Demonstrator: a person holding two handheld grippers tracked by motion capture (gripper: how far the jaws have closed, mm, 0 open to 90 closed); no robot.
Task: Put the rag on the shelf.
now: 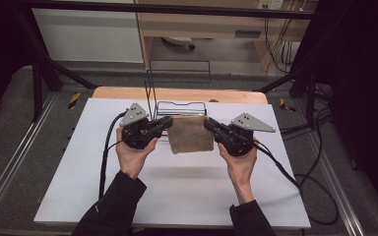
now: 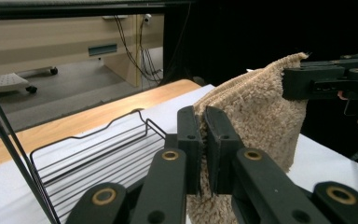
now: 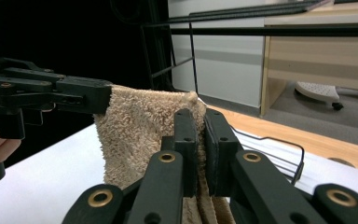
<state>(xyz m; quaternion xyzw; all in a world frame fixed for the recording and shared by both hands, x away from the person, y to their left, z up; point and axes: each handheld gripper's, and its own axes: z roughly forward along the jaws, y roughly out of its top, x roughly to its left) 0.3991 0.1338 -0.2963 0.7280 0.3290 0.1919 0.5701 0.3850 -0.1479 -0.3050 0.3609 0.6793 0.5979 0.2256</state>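
A rough, nubby tan terry cloth hangs between matt black plastic claws; behind them, a thin black wire rack on a smooth white tabletop.

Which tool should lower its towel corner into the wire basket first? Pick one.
Left, probably. The left tool grips the towel right beside the wire basket, which sits behind and towards its side; the right tool holds the farther corner.

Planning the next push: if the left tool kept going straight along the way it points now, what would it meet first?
Likely the right tool. The left tool points across the brown towel they both pinch, toward the opposite corner. The wire basket lies off to the side, apparently out of that line.
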